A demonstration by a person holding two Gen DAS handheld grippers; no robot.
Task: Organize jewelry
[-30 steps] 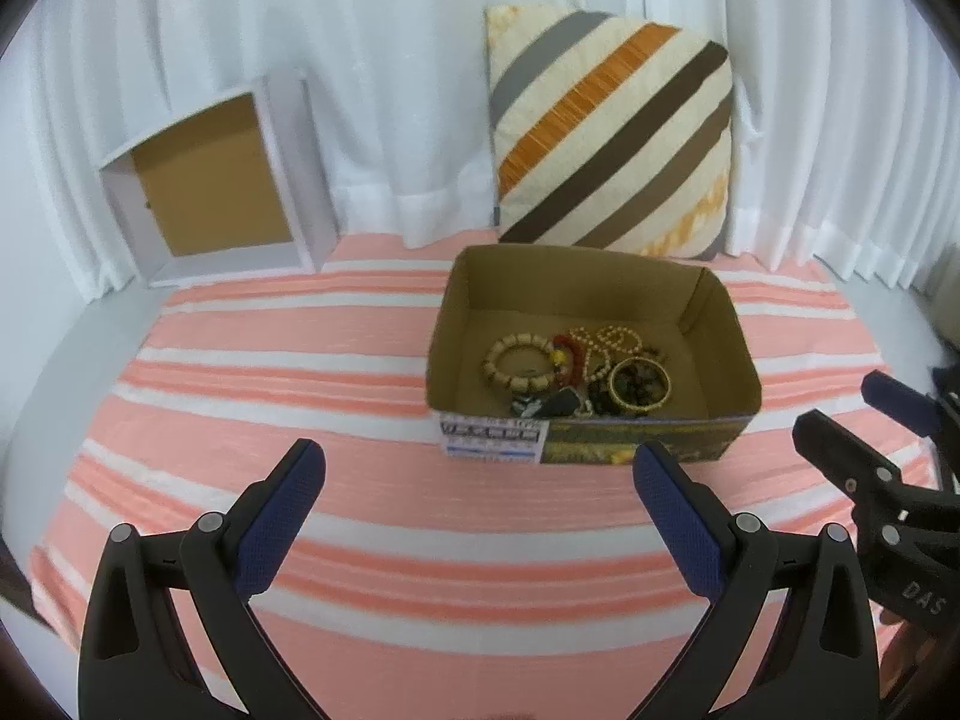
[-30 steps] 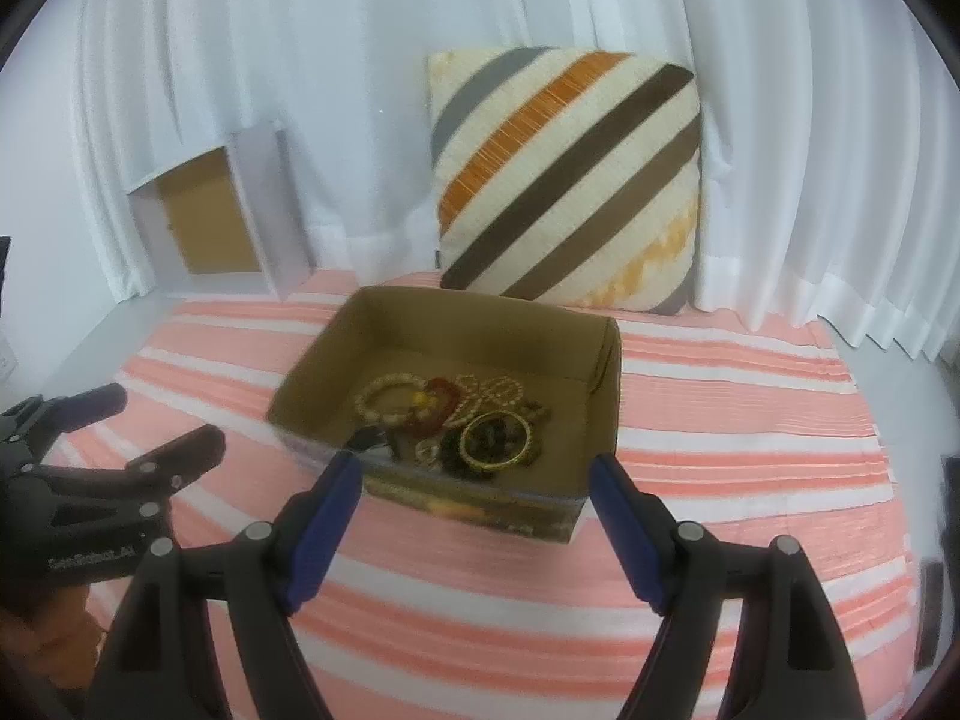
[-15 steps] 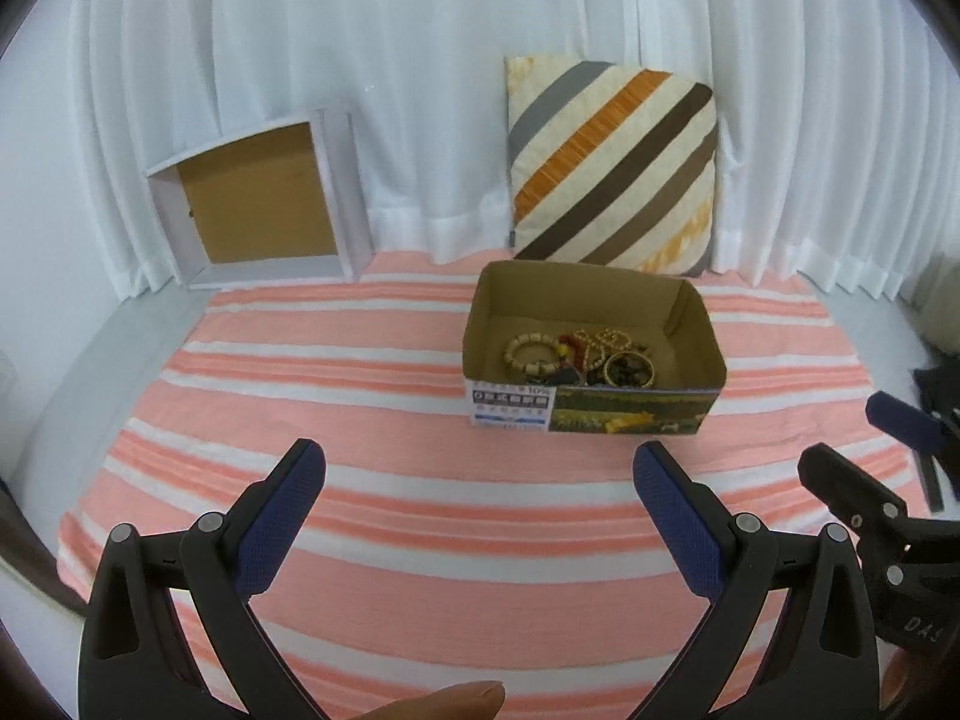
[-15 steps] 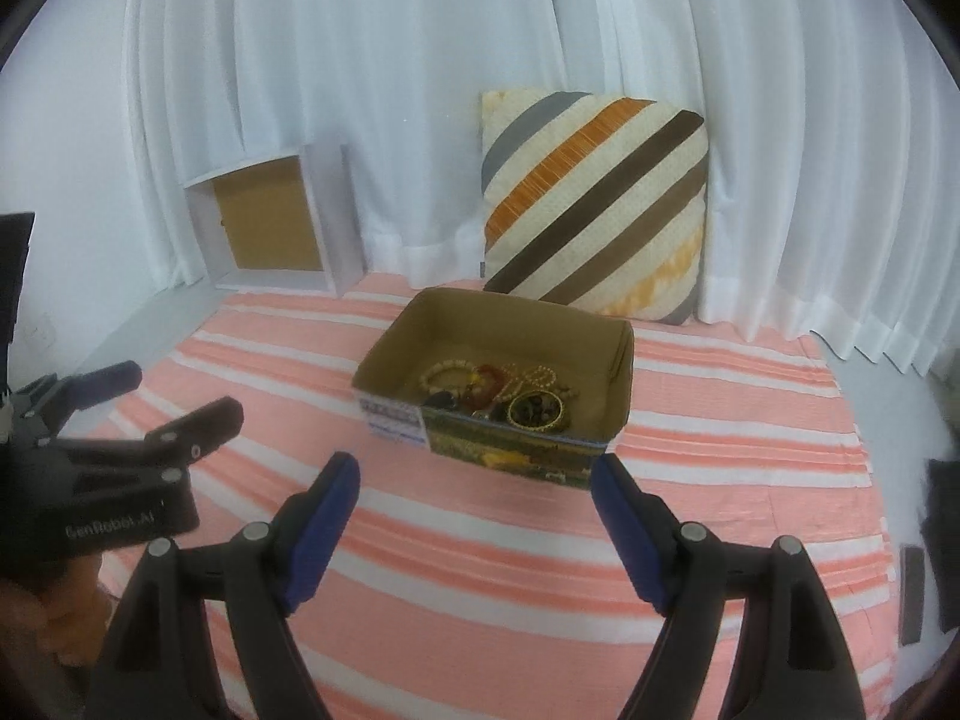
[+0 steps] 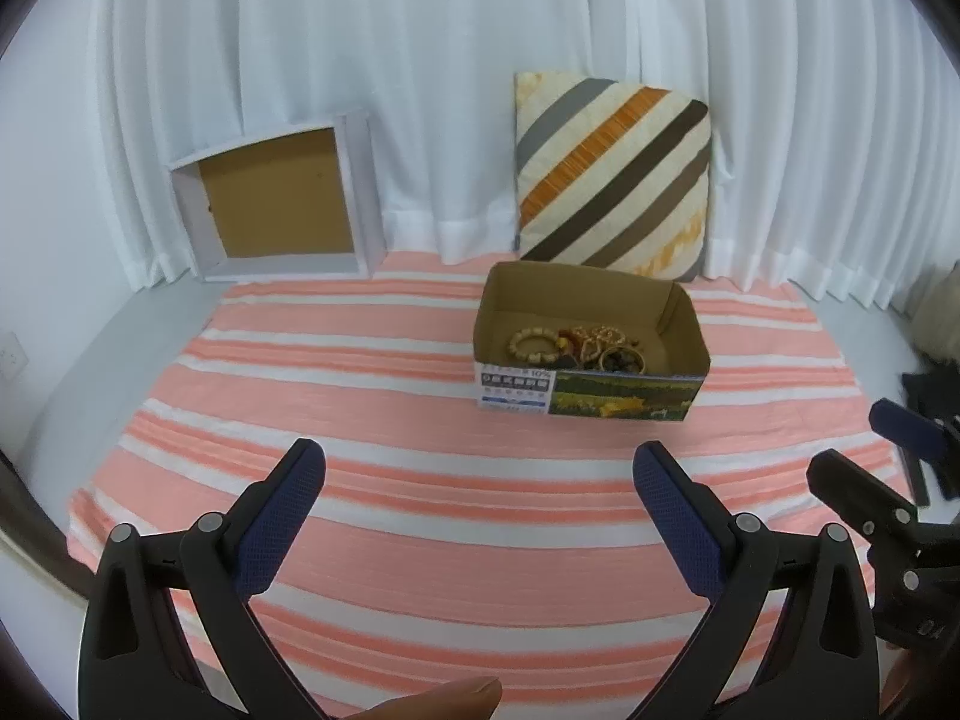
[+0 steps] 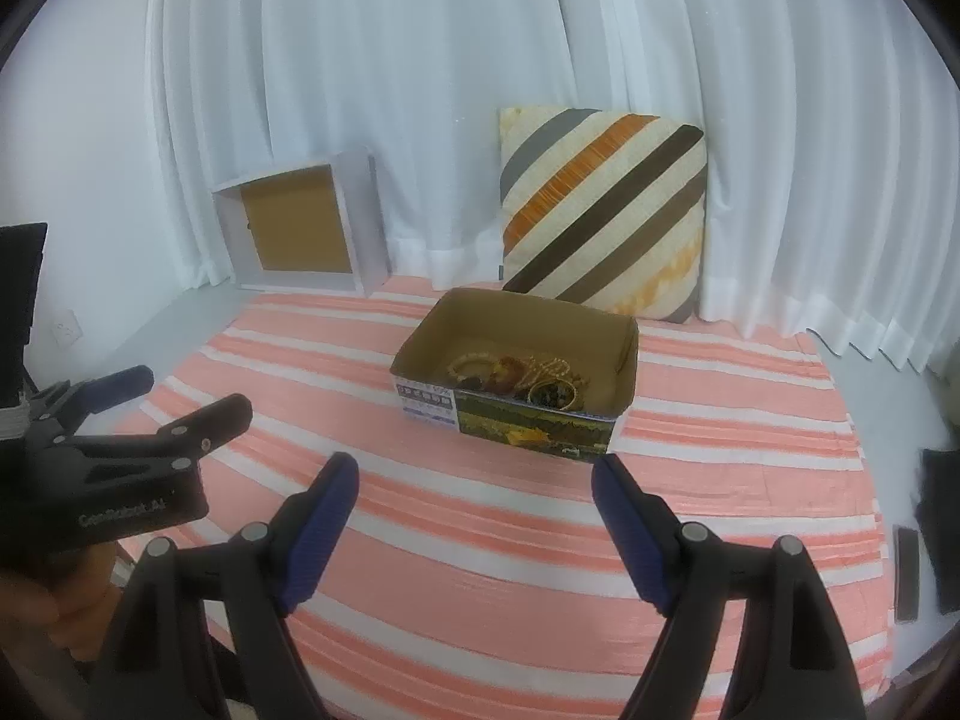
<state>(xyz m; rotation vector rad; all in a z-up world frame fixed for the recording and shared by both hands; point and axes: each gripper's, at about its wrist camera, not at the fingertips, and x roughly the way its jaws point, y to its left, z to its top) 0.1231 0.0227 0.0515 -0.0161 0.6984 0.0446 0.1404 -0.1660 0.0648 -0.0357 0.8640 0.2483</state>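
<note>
An open cardboard box [image 5: 681,324] [image 6: 624,369] sits on the pink-and-white striped cloth [image 5: 390,420] [image 6: 420,498]. Inside lie several bracelets and bead strings [image 5: 576,348] [image 6: 522,375], among them a cream bead bracelet [image 5: 533,343] and a dark bangle [image 6: 555,393]. My left gripper [image 5: 480,480] is open, well short of the box, nothing between its blue pads. My right gripper [image 6: 474,486] is open too, also nothing in it, hovering in front of the box. Each gripper shows at the edge of the other's view, the right gripper [image 5: 888,462] and the left gripper [image 6: 180,405].
A striped cushion [image 5: 612,174] [image 6: 600,210] leans on the white curtain behind the box. A white frame with a brown backing [image 5: 276,198] [image 6: 300,228] leans at the back left. Dark flat objects [image 6: 906,570] lie right of the cloth. A fingertip [image 5: 438,696] shows at the bottom.
Both grippers have pulled back and up from the box, which now looks smaller and farther. Both stay open with nothing held.
</note>
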